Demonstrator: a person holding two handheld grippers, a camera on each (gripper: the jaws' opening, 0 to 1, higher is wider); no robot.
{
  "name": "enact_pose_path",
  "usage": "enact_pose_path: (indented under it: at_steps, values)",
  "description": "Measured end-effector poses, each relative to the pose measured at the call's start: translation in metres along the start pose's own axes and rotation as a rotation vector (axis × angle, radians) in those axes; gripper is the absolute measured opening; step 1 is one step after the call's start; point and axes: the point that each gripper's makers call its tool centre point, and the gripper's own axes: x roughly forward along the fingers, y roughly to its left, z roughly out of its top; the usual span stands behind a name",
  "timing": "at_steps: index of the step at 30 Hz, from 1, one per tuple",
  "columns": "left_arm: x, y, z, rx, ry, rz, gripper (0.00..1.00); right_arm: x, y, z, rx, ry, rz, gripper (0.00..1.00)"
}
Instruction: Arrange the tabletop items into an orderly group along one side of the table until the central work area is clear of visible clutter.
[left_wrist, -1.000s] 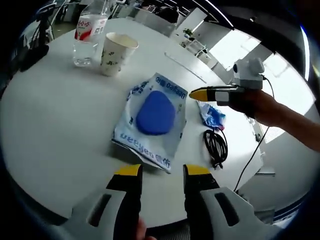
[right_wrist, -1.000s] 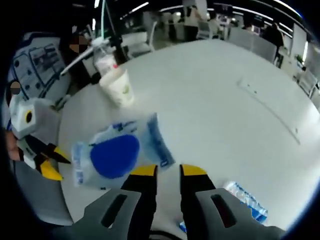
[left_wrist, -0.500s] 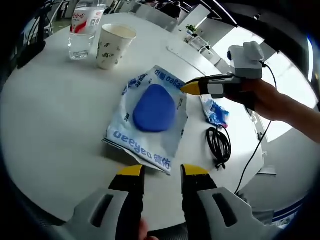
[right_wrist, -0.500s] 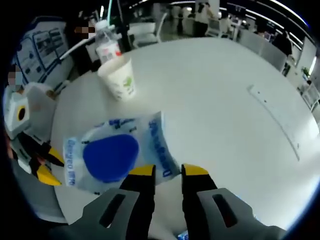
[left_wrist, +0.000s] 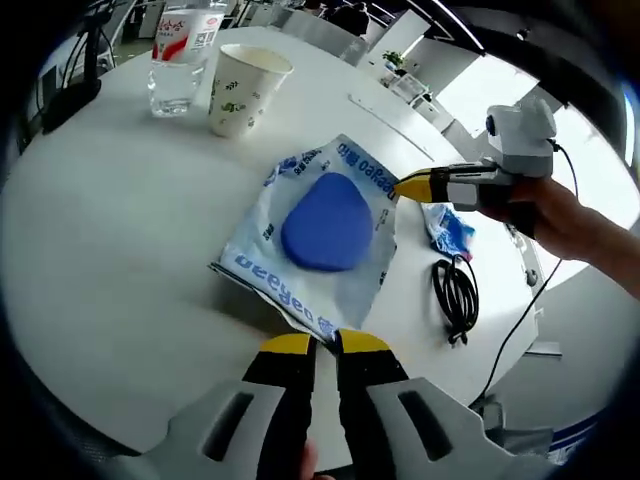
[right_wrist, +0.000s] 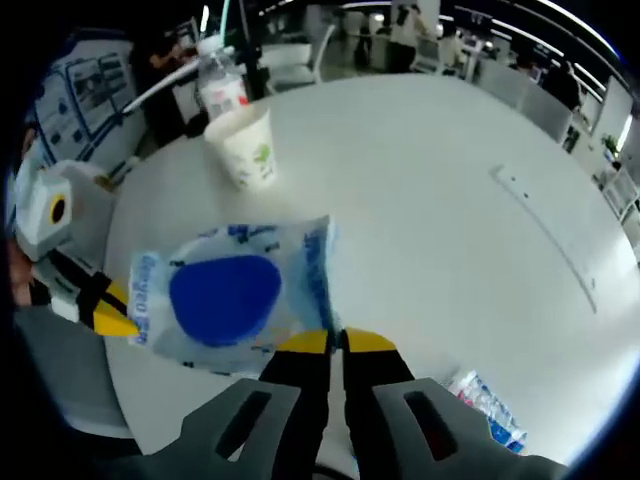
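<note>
In the left gripper view the left tongs (left_wrist: 325, 345) rise from the bottom with their yellow tips nearly together, pinched on the near edge of the plastic packet (left_wrist: 315, 235) — a clear-and-white bag with blue lettering and a blue oval pad inside. The packet lies on the white round desk (left_wrist: 110, 240), roughly at its middle. To the right of the packet the right tongs (left_wrist: 410, 186) reach in, held by a hand (left_wrist: 560, 215), their yellow tips drawn together at the packet's far right corner. Just right of that lie a small crumpled blue-and-white wrapper (left_wrist: 450, 230) and, nearer, a coiled black cable (left_wrist: 455, 295); the two are close but apart. Farther off, toward the far left of the desk, a paper cup (left_wrist: 245, 90) stands upright just beside a clear water bottle (left_wrist: 185, 60) with a red label.

In the right gripper view the right tongs (right_wrist: 330, 343) have their jaws almost closed on the packet's (right_wrist: 230, 295) near corner, and the packet looks lifted slightly there. At the left the left tongs (right_wrist: 105, 305) grip its opposite edge. The blue-and-white wrapper (right_wrist: 485, 405) sits at the near right. Beyond the packet, the cup (right_wrist: 245, 145) and bottle (right_wrist: 222, 90) stand at the desk's (right_wrist: 450, 220) far left edge — chairs and office furniture lie blurred behind.
</note>
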Motion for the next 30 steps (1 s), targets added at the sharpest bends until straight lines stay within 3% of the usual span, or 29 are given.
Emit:
enact_pose_path:
  at_steps: [11,18,20,30]
  values:
    - [-0.012,0.001,0.014,0.009,-0.032,-0.028,0.0,-0.018,0.003,-0.008,0.041,-0.042,-0.005,0.0]
    - [-0.015,0.002,0.021,0.032,-0.038,-0.032,0.0,-0.031,0.007,-0.013,0.101,-0.086,-0.015,0.0]
    - [-0.016,0.002,0.023,0.046,-0.04,-0.034,0.0,-0.038,0.008,-0.013,0.155,-0.111,-0.028,0.0]
    - [-0.025,0.013,0.039,0.094,-0.054,-0.035,0.0,-0.062,0.033,-0.026,0.224,-0.159,-0.043,0.0]
